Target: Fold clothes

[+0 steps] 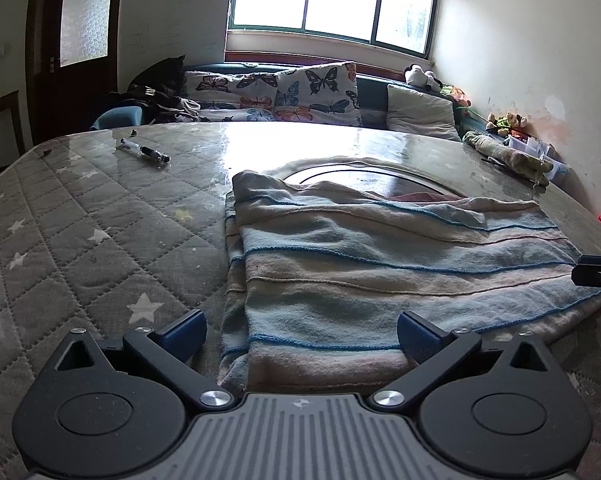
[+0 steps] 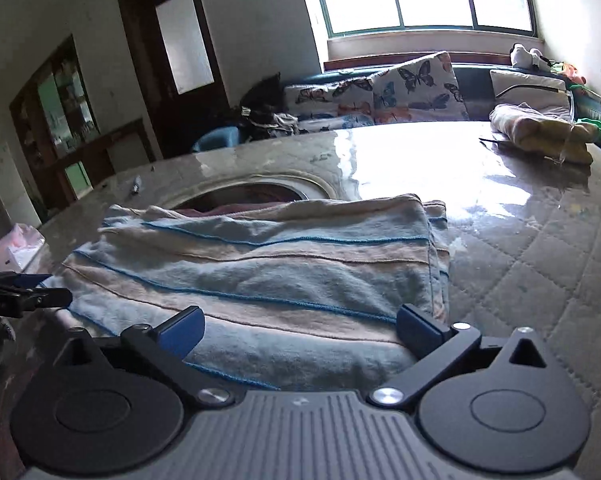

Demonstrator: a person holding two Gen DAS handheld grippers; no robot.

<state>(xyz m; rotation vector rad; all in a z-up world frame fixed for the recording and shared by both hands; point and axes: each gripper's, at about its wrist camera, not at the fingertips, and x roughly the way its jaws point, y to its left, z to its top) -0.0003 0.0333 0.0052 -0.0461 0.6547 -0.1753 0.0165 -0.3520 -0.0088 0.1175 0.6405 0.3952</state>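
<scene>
A folded striped garment (image 1: pixel 380 264), pale blue and beige with thin blue lines, lies on a table covered by quilted grey cloth under clear plastic (image 1: pixel 100 220). My left gripper (image 1: pixel 300 334) is open at the garment's near left corner, its blue fingertips spread wide above the fabric edge. My right gripper (image 2: pixel 300 332) is open over the near right part of the same garment (image 2: pixel 268 276), holding nothing. Each gripper shows at the edge of the other's view: the right gripper (image 1: pixel 596 272) and the left gripper (image 2: pixel 20 292).
A pen (image 1: pixel 144 152) lies on the far left of the table. A rolled cloth bundle (image 1: pixel 508 156) and small clutter sit at the far right by the wall. Behind the table are a sofa with butterfly cushions (image 1: pixel 312 92), a window and a dark door.
</scene>
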